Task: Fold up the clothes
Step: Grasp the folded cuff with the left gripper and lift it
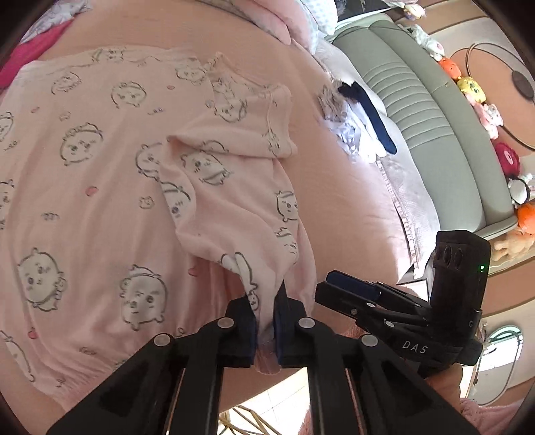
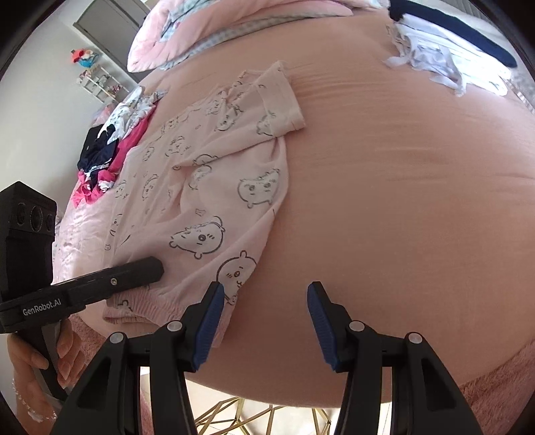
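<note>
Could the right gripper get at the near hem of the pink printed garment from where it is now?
Probably yes: the right gripper is open, its left pad already at the pink printed garment hem, nothing between. The left gripper pinches the same edge alongside.

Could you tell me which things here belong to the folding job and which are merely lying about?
In the job:
- pink bear-print garment
- left gripper, shut on its hem
- right gripper, open at its edge

Lying about:
- pile of pink and navy clothes
- white and navy clothes
- plush toys
- pink quilt
</note>
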`<state>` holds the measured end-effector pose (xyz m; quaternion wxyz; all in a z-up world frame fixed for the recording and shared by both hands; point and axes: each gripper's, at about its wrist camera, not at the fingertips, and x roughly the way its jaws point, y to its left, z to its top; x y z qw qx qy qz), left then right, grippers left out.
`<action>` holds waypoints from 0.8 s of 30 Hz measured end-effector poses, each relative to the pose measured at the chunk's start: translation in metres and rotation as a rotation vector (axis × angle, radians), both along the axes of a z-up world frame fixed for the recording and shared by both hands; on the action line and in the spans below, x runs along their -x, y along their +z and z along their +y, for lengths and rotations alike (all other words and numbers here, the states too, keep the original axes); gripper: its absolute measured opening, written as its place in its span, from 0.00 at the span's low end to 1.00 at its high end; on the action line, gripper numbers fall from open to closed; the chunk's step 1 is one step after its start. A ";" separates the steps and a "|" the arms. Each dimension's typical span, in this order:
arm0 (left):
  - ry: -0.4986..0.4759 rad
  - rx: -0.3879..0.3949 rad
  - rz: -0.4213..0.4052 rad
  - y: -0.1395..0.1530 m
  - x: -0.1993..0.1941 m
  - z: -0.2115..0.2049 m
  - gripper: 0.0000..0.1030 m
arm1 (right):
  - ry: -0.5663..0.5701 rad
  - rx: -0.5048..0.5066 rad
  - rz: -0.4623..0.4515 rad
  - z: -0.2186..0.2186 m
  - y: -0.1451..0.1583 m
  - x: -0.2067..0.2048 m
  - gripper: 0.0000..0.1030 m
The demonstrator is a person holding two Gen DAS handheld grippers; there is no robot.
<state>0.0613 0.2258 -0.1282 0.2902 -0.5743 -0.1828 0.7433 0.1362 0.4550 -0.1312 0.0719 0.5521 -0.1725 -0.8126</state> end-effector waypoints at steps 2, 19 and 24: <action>0.031 0.013 0.010 0.007 0.004 -0.019 0.06 | 0.041 -0.010 0.013 -0.012 0.006 0.010 0.50; 0.235 0.089 -0.041 -0.014 -0.045 -0.106 0.06 | 0.298 -0.090 -0.037 -0.125 -0.010 0.050 0.50; 0.234 0.154 -0.045 -0.026 -0.046 -0.103 0.06 | 0.334 -0.171 -0.029 -0.119 -0.018 0.045 0.52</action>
